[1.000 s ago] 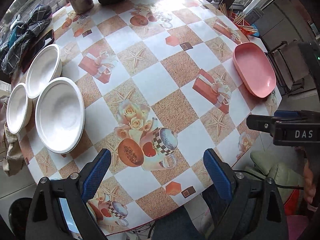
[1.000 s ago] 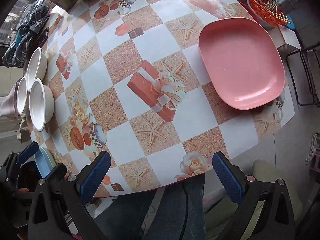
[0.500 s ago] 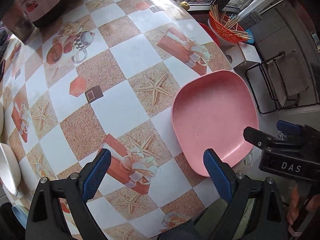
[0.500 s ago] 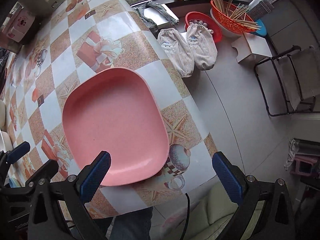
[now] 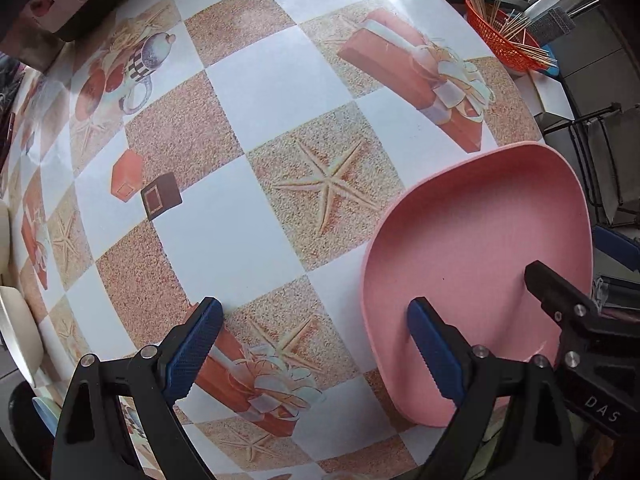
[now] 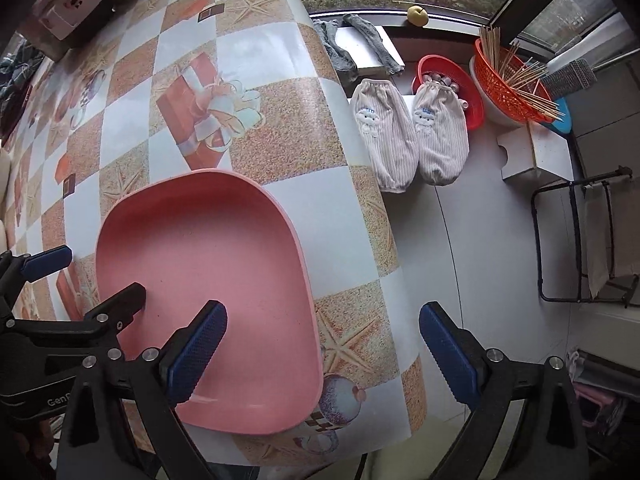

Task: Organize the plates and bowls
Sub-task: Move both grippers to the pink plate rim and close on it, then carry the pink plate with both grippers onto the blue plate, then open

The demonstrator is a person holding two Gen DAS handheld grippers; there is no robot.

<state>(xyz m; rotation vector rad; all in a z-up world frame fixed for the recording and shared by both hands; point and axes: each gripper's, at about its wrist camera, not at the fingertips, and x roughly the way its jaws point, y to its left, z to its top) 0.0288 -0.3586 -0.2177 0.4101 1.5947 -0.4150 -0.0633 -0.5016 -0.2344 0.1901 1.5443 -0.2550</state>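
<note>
- Left gripper [image 5: 316,344]: jaws spread wide, nothing between them. Its right-hand finger [image 5: 434,350] is over the near-left rim of the pink plate [image 5: 480,264]; its left-hand finger is over bare tablecloth [image 5: 240,220]. Contact with the plate cannot be told.
- Right gripper [image 6: 322,354]: jaws spread wide, holding nothing. Its left-hand finger [image 6: 196,354] is over the plate's [image 6: 208,280] basin; its right-hand finger is out past the table edge, over the floor.
- Pink plate: square with rounded corners, raised rim, lying flat at the near corner of the table. Just ahead of both grippers; its near rim sits between the right gripper's fingers. No food in it.
- Right gripper seen from the left wrist at lower right [image 5: 568,320], one black finger reaching over the plate's right side. Left gripper seen from the right wrist at lower left [image 6: 80,292], likewise over the plate's left rim.
- White bowls [image 5: 18,332]: cut off at the far left edge of the left wrist view, well apart from the plate.
- Floor to the right of the right gripper: orange basket [image 6: 508,84] with skewers, red bowl [image 6: 452,88], two striped sleeve covers [image 6: 412,140].
- Folding chair frame [image 6: 580,240] further right.
</note>
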